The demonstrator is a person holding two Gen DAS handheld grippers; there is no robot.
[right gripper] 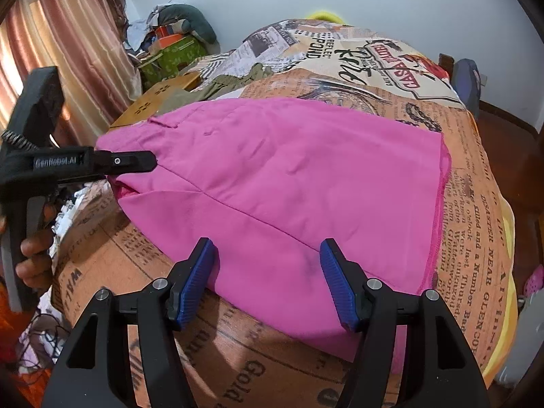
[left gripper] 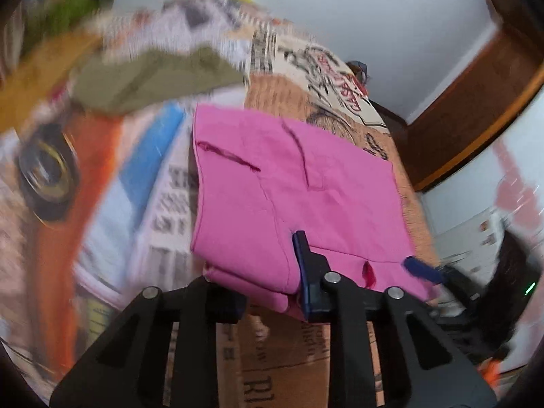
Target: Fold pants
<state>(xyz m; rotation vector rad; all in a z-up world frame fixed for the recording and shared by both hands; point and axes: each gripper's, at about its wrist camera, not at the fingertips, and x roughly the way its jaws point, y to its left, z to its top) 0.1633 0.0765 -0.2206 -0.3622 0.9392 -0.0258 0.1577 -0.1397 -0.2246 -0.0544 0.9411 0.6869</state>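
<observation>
Pink pants (right gripper: pixel 289 197) lie folded in layers on a bed with a newspaper-print cover (right gripper: pixel 469 204). In the left wrist view the pants (left gripper: pixel 289 183) fill the middle, and my left gripper (left gripper: pixel 265 282) is at their near edge with pink cloth lying between its fingers. One blue pad (left gripper: pixel 306 268) shows; the other is hidden under the cloth. In the right wrist view the left gripper (right gripper: pixel 149 161) touches the pants' left end. My right gripper (right gripper: pixel 267 272) is open, its blue pads (right gripper: pixel 200 278) wide apart over the near edge of the pants.
An olive-green garment (right gripper: pixel 234 80) lies on the bed behind the pants. A wooden box (right gripper: pixel 159 102) and a clutter pile (right gripper: pixel 170 47) stand at the far left by a curtain. A dark wooden door frame (left gripper: pixel 476 102) is at the right.
</observation>
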